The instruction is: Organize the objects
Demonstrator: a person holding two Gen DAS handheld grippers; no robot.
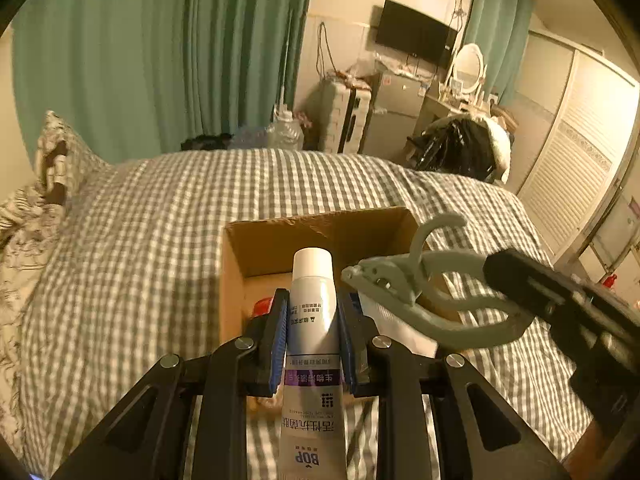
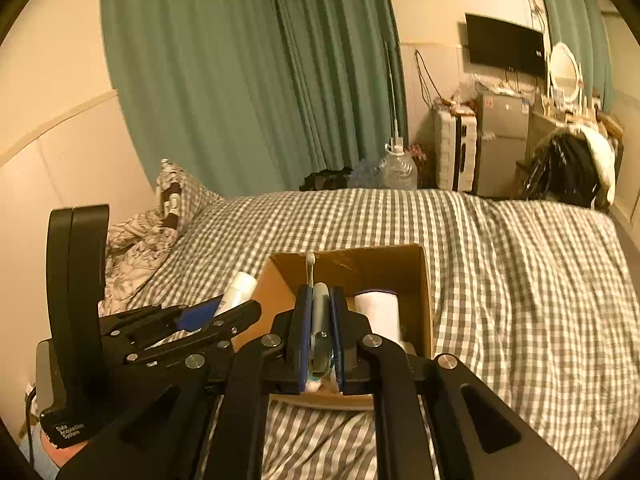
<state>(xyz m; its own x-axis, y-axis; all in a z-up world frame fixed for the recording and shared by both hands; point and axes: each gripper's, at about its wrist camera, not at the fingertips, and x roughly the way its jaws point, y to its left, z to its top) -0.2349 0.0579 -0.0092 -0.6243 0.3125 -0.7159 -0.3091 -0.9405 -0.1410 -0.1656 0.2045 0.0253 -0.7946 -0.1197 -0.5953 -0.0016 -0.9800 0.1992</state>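
An open cardboard box [image 1: 244,248] sits on the checked bed; it also shows in the right wrist view [image 2: 424,280]. My left gripper [image 1: 313,308] is shut on a white and silver tube [image 1: 312,304] with a white cap, held over the box's near edge. My right gripper [image 2: 320,304] is shut on a grey-green clothes clip with a hook [image 2: 319,312], held over the box. In the left wrist view the clip [image 1: 404,280] reaches in from the right. A white roll [image 2: 378,312] and a red item [image 1: 263,305] lie inside the box.
The grey checked bedspread [image 1: 160,240] covers the bed. A pillow [image 1: 60,152] and crumpled bedding lie at the left. Green curtains [image 2: 248,72], a water jug [image 2: 398,168], a suitcase, a small fridge and a wall TV [image 2: 506,44] stand beyond the bed.
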